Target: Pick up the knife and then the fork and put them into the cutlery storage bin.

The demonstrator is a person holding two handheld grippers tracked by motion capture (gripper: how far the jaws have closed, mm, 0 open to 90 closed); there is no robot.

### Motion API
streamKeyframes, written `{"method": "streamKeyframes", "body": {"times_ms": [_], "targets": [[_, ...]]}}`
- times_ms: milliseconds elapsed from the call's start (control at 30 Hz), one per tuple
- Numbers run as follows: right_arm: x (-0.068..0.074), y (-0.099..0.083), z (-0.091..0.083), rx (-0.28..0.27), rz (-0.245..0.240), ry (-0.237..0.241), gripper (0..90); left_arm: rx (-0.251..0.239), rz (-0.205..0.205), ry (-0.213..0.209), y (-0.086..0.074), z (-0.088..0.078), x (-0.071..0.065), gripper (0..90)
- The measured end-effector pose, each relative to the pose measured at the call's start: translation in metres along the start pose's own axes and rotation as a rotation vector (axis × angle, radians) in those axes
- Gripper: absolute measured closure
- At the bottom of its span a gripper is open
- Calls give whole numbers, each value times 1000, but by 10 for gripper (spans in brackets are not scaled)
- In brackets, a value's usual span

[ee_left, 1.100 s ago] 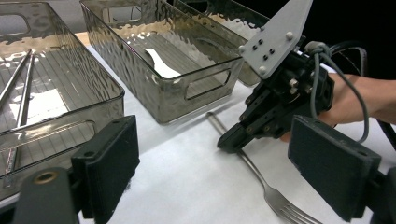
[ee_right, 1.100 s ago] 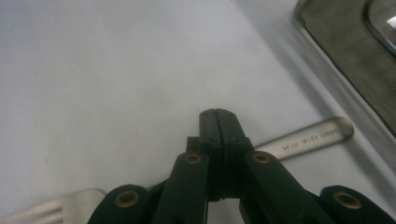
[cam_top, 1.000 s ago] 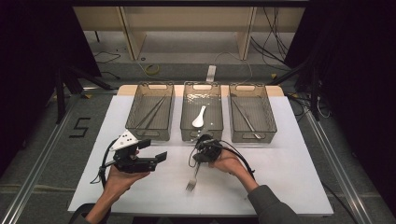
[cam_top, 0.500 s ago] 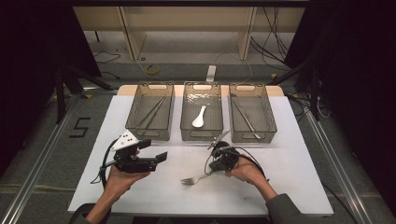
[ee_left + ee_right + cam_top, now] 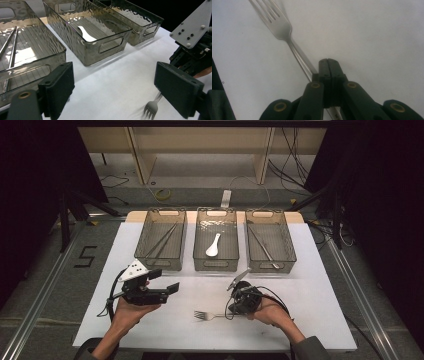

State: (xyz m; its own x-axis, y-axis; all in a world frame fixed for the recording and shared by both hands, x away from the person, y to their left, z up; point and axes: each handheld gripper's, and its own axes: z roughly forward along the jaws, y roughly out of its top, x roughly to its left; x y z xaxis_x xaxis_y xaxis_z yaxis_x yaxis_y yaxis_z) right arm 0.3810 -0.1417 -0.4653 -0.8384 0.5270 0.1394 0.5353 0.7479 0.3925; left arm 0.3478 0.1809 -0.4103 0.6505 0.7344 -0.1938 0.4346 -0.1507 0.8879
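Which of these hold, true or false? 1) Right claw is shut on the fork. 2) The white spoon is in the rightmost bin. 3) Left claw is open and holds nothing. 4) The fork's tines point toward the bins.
1) The right claw is shut on the fork: true, clamped on its handle.
2) The white spoon is in the rightmost bin: false, it lies in the middle bin.
3) The left claw is open and holds nothing: true.
4) The fork's tines point toward the bins: false, in the high view they point toward the left claw.
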Motion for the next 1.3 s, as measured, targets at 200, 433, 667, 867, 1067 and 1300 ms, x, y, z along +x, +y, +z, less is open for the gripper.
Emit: {"method": "streamKeyframes", "body": {"times_ms": [200, 433, 667, 867, 1067, 1300], "targets": [[3, 3, -5, -18, -28, -6, 804, -1, 1, 0, 0, 0, 0, 158], [19, 8, -6, 13, -112, -20, 516, -2, 2, -1, 0, 0, 0, 158], [28, 11, 0, 58, -170, -45, 486, -1, 4, -1, 0, 0, 0, 158], [28, 12, 2, 78, -184, -64, 595, -1, 5, 0, 0, 0, 0, 158], [28, 11, 4, 90, -183, -77, 665, 0, 4, 0, 0, 0, 0, 158], [31, 11, 4, 104, -212, -87, 728, 2, 7, 1, 0, 0, 0, 158]]}}
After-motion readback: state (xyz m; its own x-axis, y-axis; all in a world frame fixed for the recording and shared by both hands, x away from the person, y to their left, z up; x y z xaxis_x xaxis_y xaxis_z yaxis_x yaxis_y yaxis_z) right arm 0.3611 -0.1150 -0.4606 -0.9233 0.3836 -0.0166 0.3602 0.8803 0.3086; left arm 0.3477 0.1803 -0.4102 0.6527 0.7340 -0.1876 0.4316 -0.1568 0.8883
